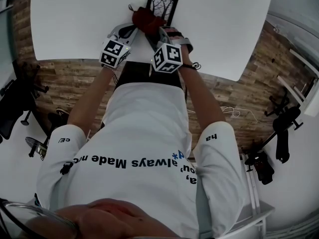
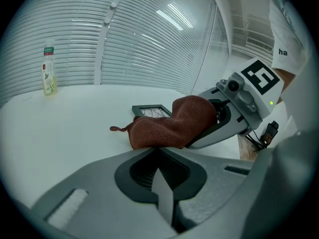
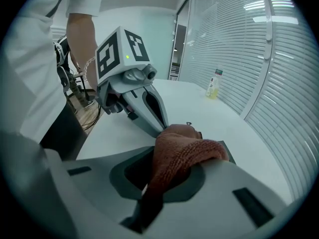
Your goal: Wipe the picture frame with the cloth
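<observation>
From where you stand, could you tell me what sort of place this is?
Probably an office or a studio room set up for recording: a large white table, slatted blinds along one wall, and black equipment stands on the wood-patterned floor.

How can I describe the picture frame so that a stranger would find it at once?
Look at the big white table. In front of the person a red-brown cloth is held on it, and the picture frame lies flat just beyond, one corner hidden by the cloth. It is the only black rectangle there, with bare branches drawn inside.
</observation>
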